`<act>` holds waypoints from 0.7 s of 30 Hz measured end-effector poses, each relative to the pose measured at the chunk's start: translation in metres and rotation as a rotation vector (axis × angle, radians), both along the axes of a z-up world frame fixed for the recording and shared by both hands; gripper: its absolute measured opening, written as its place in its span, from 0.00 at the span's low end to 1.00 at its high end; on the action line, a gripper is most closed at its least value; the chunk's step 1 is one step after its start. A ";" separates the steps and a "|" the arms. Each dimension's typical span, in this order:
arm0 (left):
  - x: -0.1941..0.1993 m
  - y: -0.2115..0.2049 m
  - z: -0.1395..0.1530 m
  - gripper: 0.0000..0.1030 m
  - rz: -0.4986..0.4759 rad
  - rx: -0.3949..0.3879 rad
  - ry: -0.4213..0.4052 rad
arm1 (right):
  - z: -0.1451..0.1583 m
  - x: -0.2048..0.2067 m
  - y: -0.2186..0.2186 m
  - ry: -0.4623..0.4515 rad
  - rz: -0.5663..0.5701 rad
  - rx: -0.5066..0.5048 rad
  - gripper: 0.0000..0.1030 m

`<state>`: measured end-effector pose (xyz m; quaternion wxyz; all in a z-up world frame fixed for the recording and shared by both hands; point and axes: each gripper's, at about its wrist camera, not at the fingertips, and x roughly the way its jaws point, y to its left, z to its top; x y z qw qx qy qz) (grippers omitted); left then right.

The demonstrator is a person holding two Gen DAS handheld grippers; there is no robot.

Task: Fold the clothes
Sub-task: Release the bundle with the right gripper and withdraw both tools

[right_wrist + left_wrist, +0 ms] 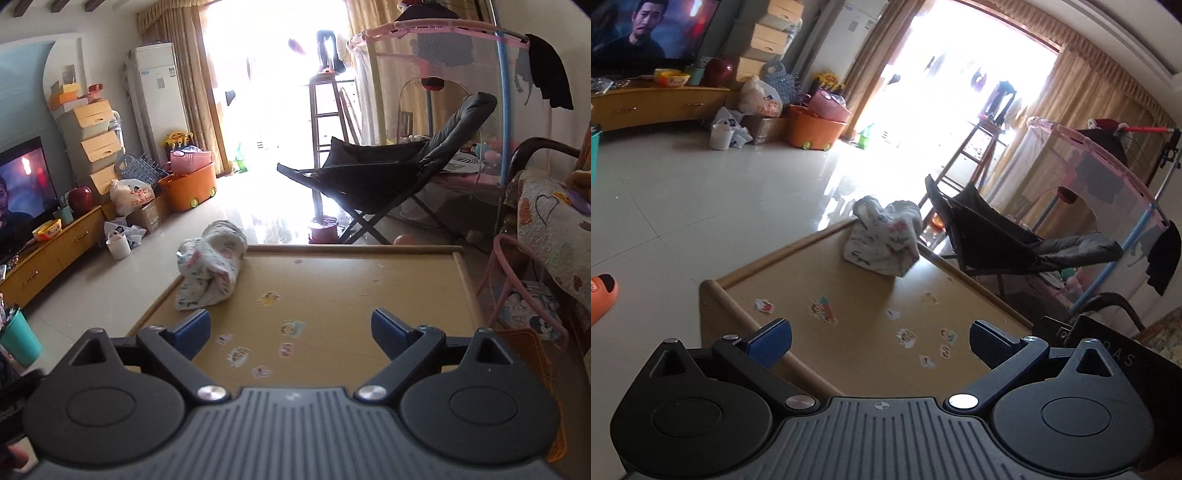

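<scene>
A crumpled white floral garment (884, 236) lies in a heap at the far corner of a low wooden table (798, 291). It also shows in the right wrist view (210, 269), at the table's (369, 295) far left edge. My left gripper (881, 341) is open and empty, held above the near part of the table, well short of the garment. My right gripper (290, 332) is open and empty, above the near table edge, with the garment ahead and to the left.
Several stickers (240, 356) dot the tabletop. A black folding chair (388, 173) stands beyond the table. An orange tub (190, 190), a TV cabinet (48, 254) and a teal bin (20, 341) stand left; a sofa (550, 229) and pink rack (524, 295) right.
</scene>
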<state>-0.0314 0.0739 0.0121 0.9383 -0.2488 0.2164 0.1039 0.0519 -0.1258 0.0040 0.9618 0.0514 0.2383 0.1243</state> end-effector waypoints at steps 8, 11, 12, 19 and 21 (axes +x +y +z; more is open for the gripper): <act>0.034 -0.047 -0.022 1.00 -0.118 -0.031 0.046 | -0.012 -0.021 -0.063 0.067 -0.148 0.086 0.92; 0.041 -0.069 -0.028 1.00 -0.152 -0.010 0.057 | -0.016 -0.028 -0.078 0.061 -0.165 0.051 0.92; 0.043 -0.074 -0.029 1.00 -0.161 0.000 0.059 | -0.017 -0.031 -0.082 0.056 -0.174 0.033 0.92; 0.042 -0.103 -0.036 1.00 -0.171 0.095 0.086 | -0.025 -0.037 -0.106 0.065 -0.201 -0.014 0.94; 0.040 -0.106 -0.039 1.00 -0.167 0.125 0.095 | -0.027 -0.036 -0.112 0.079 -0.209 -0.023 0.94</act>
